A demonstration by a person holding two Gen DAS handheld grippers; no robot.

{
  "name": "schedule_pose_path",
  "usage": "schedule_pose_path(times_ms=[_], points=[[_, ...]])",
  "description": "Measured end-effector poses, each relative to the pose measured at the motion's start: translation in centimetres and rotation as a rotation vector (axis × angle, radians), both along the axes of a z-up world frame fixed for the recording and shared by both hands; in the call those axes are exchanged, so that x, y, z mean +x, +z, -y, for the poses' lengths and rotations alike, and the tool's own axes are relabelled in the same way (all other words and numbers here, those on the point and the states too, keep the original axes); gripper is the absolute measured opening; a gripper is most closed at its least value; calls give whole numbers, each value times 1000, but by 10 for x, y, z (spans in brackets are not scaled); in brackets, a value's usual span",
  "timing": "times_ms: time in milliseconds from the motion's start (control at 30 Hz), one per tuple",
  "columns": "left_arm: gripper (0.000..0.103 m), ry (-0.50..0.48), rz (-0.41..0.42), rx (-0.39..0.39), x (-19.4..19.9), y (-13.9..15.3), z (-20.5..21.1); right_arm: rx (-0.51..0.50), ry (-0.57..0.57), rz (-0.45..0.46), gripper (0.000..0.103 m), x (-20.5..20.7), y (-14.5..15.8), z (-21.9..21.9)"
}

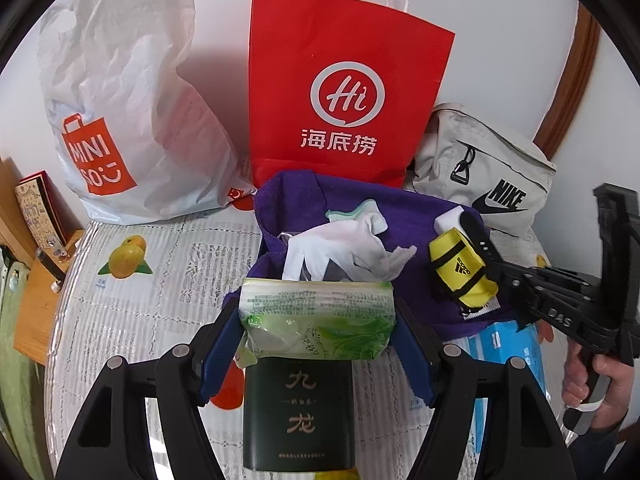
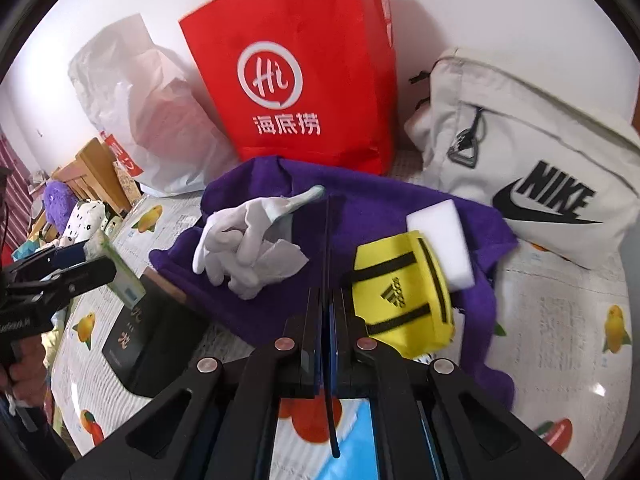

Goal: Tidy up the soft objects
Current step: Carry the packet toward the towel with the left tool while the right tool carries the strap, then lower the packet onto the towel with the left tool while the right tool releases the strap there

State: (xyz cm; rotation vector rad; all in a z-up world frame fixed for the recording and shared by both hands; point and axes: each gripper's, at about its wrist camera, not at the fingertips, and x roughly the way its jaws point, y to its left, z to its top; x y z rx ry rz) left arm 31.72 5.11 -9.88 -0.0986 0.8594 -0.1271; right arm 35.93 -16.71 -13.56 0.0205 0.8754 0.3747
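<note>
Left gripper [image 1: 318, 322] clamps the green tissue pack [image 1: 316, 316], held above the dark box [image 1: 298, 412] on the surface [image 1: 160, 280]. Right gripper [image 2: 326, 216] is clenched with nothing between its fingers, over the purple towel [image 2: 360, 200]. On the towel: white glove [image 2: 236, 248], yellow adidas pouch [image 2: 402, 296], white sponge [image 2: 442, 236] touching the pouch. Red bag [image 2: 296, 64] and Nike bag [image 2: 532, 168] sit behind.

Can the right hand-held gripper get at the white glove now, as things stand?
Probably yes. The right hand-held gripper is shut and empty, and the glove lies uncovered on the purple towel just beside its tips; it must open first.
</note>
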Motion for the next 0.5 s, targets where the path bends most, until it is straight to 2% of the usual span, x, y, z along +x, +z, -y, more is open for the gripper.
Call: schedule_pose_path(times_ms=[500], points=[[70, -16, -19, -34, 33, -18, -2, -51, 14, -136, 3, 48, -46, -20]])
